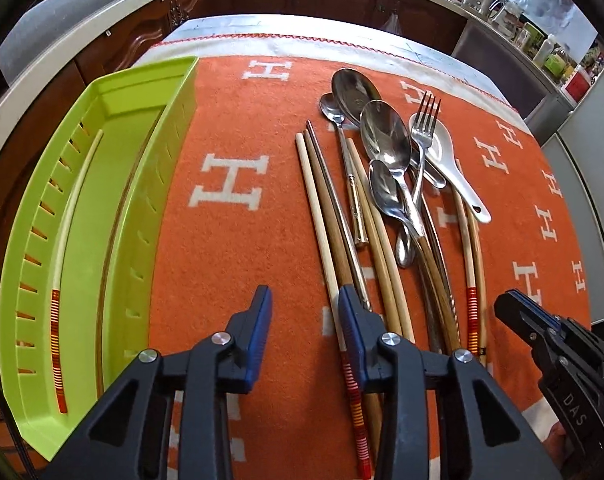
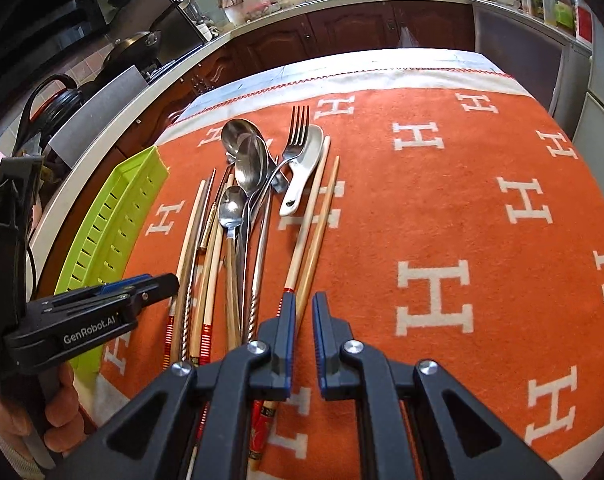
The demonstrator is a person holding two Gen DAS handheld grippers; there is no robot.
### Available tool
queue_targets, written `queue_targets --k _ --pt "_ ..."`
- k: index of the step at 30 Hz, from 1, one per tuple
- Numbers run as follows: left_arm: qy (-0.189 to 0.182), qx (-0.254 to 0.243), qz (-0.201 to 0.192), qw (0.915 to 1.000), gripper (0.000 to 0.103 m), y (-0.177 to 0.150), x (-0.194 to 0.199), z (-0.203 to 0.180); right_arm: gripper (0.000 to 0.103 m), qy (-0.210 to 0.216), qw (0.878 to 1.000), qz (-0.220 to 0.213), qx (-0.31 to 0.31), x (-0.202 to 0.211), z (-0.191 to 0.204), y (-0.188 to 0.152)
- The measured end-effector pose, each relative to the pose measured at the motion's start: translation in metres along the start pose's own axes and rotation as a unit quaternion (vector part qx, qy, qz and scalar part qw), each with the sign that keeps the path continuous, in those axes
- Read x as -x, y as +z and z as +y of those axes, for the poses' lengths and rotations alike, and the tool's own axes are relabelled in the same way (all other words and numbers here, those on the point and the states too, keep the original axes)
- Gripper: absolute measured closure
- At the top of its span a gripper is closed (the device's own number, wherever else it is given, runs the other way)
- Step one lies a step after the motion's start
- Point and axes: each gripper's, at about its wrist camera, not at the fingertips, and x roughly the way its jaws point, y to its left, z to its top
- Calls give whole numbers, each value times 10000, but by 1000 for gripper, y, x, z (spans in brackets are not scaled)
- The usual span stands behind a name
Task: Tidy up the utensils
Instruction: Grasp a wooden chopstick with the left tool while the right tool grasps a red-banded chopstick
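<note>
a: left gripper (image 1: 304, 304) hangs part-spread over bare orange towel (image 1: 237, 128), nothing pinched; the pale bamboo chopstick with red-striped end (image 1: 316, 216) sits just outside its right finger.

b: shift right to straddle it, then squeeze. right gripper (image 2: 304, 312)?

a: nearly pressed together, empty. lime-green slotted plastic tray (image 1: 173, 92) waits at left, one chopstick inside.

Taking the heap of utensils (image 1: 386, 200) as the mark: to its left a broad strip of orange cloth (image 1: 229, 264) lies bare up to the green tray (image 1: 173, 128), whose raised wall bars that side; to its right in the right wrist view the surface (image 2: 482, 208) runs open to the far edge; chopsticks (image 2: 314, 232) fringe the heap there.
</note>
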Motion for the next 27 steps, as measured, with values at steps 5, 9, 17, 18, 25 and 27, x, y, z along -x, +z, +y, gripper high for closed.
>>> queue_targets --k 5,9,17,18,25,27 --pt "211 -9 -59 9998 60 4 -4 -4 95 -14 10000 0 -64 0 -3 -1" --pt "583 -255 -138 9979 60 3 -6 -15 95 -34 9999 8 -132 0 -6 -3" --pt "483 -313 -318 9978 89 -7 0 -18 95 -97 9999 -39 -129 3 -5 -1" --pt "458 -367 -334 9977 97 -9 1 -20 95 -89 9999 -33 -141 3 -4 -1" --pt "146 -155 -354 9991 100 -13 6 -9 95 -53 9998 98 -164 -3 1 1" --pt "92 -130 -414 9990 100 -12 12 -5 95 -115 9997 155 -148 -8 3 2"
